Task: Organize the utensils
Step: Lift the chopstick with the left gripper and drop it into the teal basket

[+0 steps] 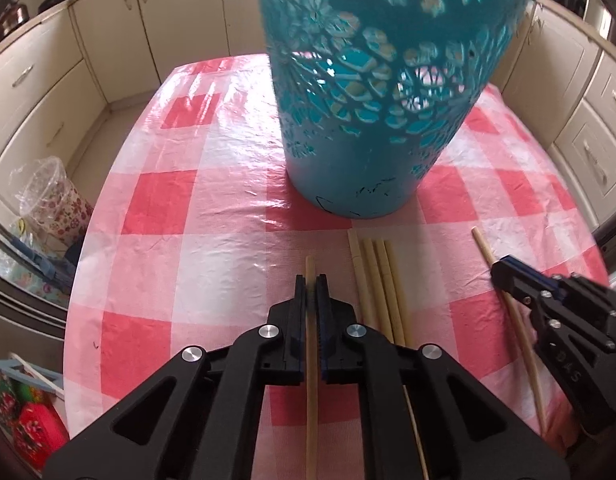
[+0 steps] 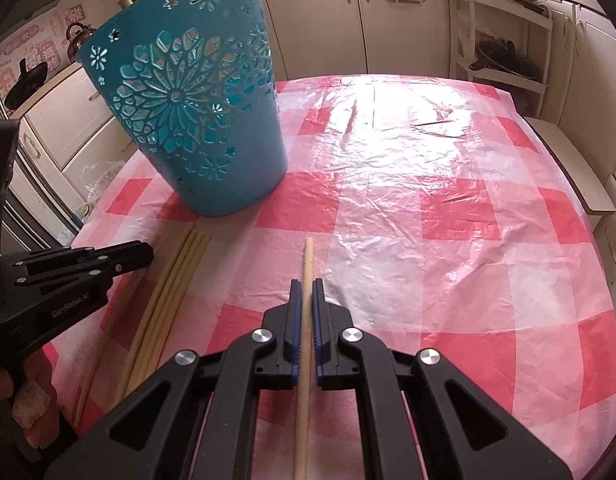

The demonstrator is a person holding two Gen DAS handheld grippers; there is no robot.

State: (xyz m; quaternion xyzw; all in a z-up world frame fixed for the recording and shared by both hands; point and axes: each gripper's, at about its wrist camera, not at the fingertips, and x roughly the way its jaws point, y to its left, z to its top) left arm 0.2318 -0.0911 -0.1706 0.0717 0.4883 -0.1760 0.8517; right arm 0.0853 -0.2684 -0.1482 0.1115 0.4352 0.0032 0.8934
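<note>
left hand-held gripper (image 1: 310,280) clamped on a chopstick (image 1: 310,400) | right hand-held gripper (image 2: 307,284) pinching another chopstick (image 2: 304,392) | four loose chopsticks (image 1: 372,280) on worktop (image 1: 212,240) just beside teal basket (image 1: 368,120)

Soft daylight fills both views; glare whitens the plastic tablecloth (image 2: 392,128) toward its far edge. Fisheye bending curves the cabinets (image 1: 48,92) at the frame edges, corners darken, and focus stays fairly sharp
</note>
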